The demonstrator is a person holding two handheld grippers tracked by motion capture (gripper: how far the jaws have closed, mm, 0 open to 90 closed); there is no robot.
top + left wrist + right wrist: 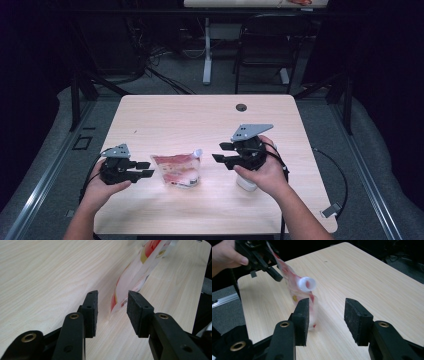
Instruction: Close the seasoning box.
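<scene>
Flanking a red-and-white pouch [177, 170] on the table [165, 115] — 2 grippers, both with jaws apart.

Left gripper [145, 169] sits just beside the pouch's left edge, holding nothing; right gripper [220, 152] hovers near its white spout [306, 284], also holding nothing. A small white object [246, 183] lies under the right hand [265, 172] — what it is, I cannot tell.
</scene>
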